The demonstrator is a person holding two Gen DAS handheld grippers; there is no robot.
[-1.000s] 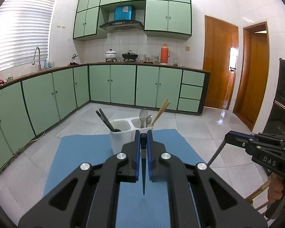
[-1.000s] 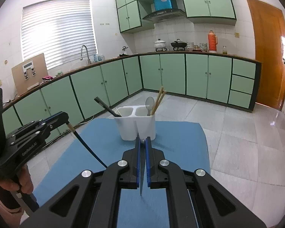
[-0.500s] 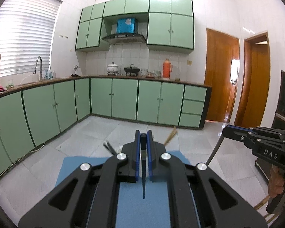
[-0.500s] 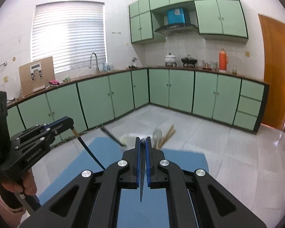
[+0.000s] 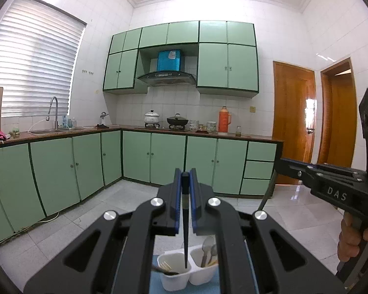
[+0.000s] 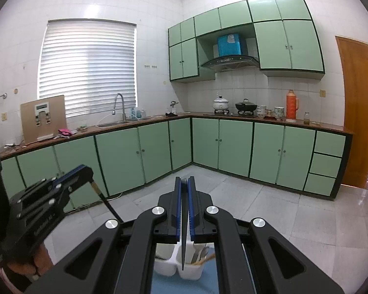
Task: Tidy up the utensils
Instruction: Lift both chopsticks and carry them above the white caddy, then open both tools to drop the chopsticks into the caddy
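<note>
Left wrist view: left gripper has its blue-edged jaws closed on a thin dark utensil, probably a chopstick, blade-like from this angle. The stick runs from between the fingers down toward the camera, its tip in line with the white utensil holder. Holder sits low in frame, below the gripper, on a blue mat. Its left compartment has a dark-handled fork lying in it; the right compartment has spoons and what looks like wooden sticks. Right of the holder, the right gripper comes in from the frame edge, marked DAS, with a dark stick hanging down from its tip; a hand grips the handle. Green cabinets stand well behind the holder.

Right wrist view: right gripper has its jaws pinched together on a thin dark utensil, same edge-on look, pointing down over the white utensil holder. Holder is low centre, partly hidden by the gripper body, with the blue mat under it. Spoons and a wooden stick stand in the right compartment; contents of the left one unclear. Left of the holder, the left gripper is closed on a dark stick with a brass-coloured end, slanting down toward the holder.
</note>
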